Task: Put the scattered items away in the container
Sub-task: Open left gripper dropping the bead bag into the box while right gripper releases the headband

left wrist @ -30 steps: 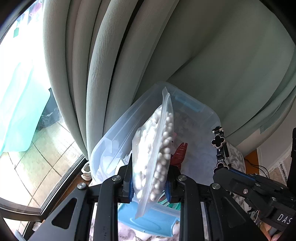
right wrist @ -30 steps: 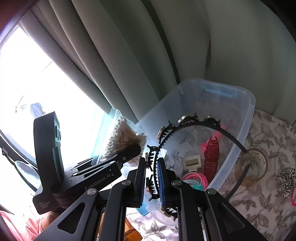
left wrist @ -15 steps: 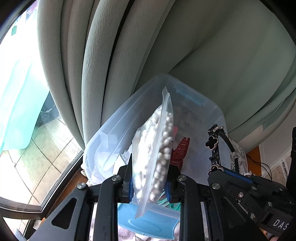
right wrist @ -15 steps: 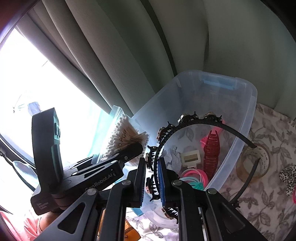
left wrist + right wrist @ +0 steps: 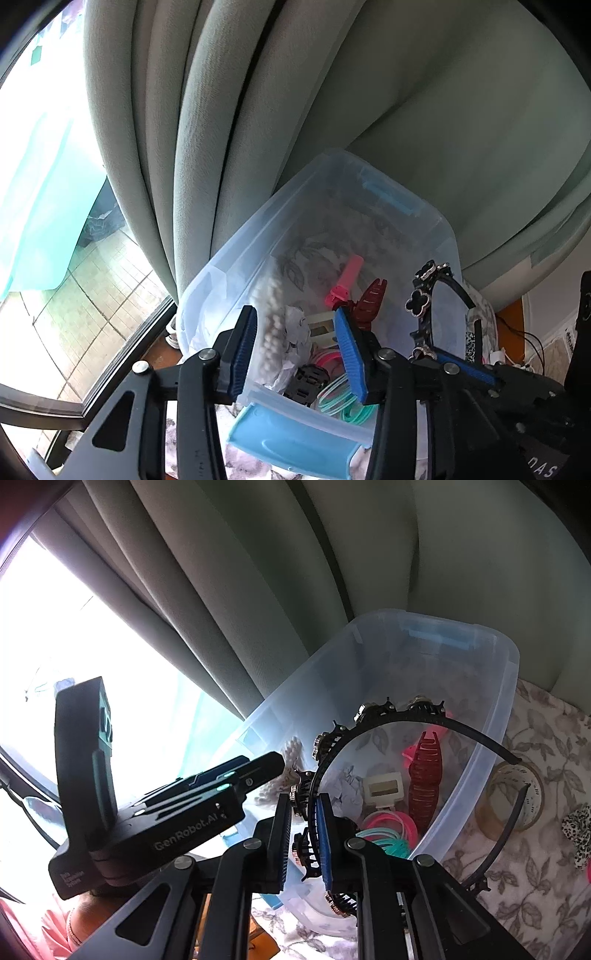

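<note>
Now spread apart, left gripper (image 5: 295, 354) jaws, with bag of cotton swabs (image 5: 271, 321) dropped against container (image 5: 384, 177) wall.

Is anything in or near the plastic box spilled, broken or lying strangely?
Nothing is spilled or broken. The bag of cotton swabs lies tilted against the box wall. A tape roll and a spotted scrunchie are outside on the cloth.

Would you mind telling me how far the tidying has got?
Done: the bin holds a red claw clip, pink rings, and the bag of cotton swabs beside its wall. The left gripper, jaws just opened, is empty. In hand: the right gripper clamps a black headband over the bin. Left: tape roll and scrunchie outside.
</note>
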A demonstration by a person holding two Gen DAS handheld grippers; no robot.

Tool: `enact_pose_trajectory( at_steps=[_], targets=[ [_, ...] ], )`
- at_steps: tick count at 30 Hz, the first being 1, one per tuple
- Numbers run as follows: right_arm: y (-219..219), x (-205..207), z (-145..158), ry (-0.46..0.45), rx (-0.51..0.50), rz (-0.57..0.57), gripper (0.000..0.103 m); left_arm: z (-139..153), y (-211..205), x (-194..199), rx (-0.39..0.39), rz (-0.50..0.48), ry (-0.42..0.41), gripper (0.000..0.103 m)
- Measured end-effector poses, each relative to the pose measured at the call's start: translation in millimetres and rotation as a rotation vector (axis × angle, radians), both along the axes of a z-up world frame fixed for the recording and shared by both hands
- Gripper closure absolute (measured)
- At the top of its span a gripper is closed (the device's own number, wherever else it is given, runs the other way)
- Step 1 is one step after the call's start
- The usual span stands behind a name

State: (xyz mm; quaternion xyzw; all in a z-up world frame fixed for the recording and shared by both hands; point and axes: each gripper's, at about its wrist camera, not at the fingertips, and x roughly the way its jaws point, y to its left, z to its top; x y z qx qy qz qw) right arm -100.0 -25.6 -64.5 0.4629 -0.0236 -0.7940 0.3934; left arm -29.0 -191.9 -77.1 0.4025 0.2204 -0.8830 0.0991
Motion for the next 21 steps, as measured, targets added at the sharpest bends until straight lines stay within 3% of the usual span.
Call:
enact_pose_trajectory(
  at_steps=[3, 13, 21],
  targets=[
    [-3, -3, -5, -0.005, 0.004, 0.007, 0.086, 8, -10, -19, 0.006, 0.009, 0.0, 0.054],
    [-7, -1, -11, -0.019, 0.042, 0.003, 0.084, 9, -5, -21, 0.003, 0.016, 0.003, 0.054],
    [-5, 5, 1, 0.025, 0.037, 0.014, 0.065, 10, -2, -25, -0.001, 0.007, 0.007, 0.054]
  ],
)
